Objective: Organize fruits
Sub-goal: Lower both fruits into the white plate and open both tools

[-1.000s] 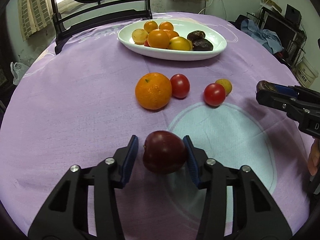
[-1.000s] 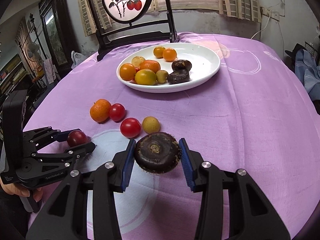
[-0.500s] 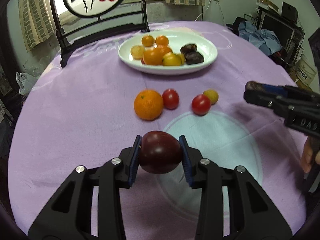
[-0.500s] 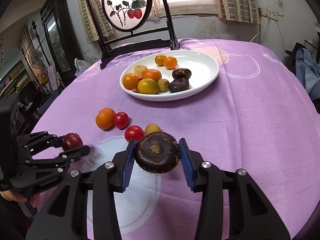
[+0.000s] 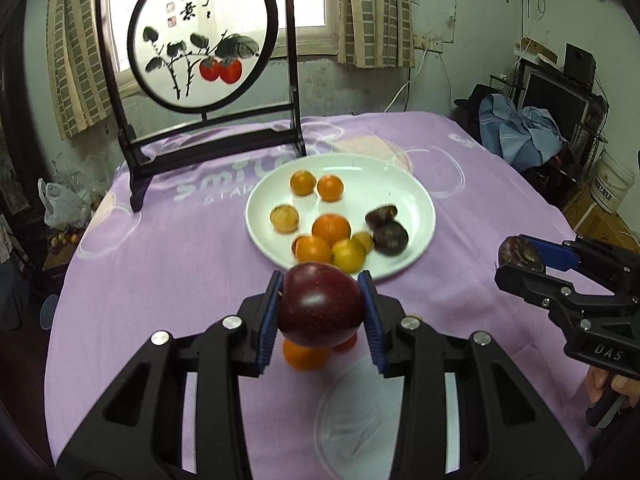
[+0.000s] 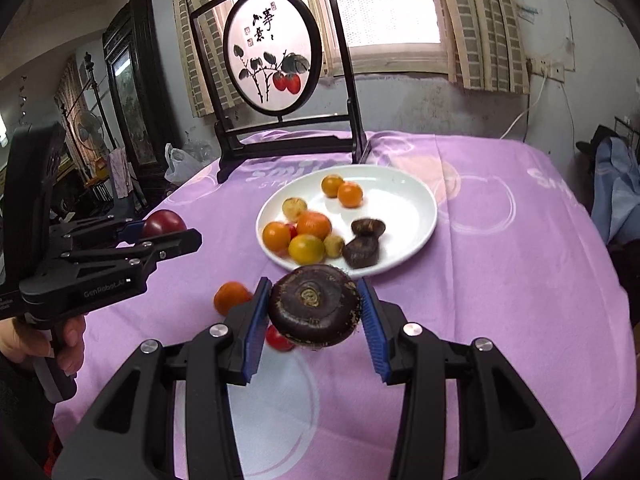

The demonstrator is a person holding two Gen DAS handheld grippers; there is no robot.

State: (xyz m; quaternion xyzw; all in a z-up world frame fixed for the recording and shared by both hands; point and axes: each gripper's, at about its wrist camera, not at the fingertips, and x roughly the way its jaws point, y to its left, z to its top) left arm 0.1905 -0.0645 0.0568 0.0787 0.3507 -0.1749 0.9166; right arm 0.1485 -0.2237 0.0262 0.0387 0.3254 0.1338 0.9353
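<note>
While raised above the table, left hand-held gripper [image 5: 322, 312] clamps dark red plum [image 5: 321, 305], right hand-held gripper [image 6: 314, 312] pinches what seems a water chestnut [image 6: 314, 305].

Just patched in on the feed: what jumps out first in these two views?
Each tool carries a fruit above the purple tablecloth: the left tool grips a dark red plum, the right tool a dark brown water chestnut. Beyond them sits a white plate of orange and yellow fruit, backed by a round painted screen.

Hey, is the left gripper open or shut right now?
Shut. The left gripper has both blue pads pressed against the dark red plum, holding it above the purple tablecloth.
</note>
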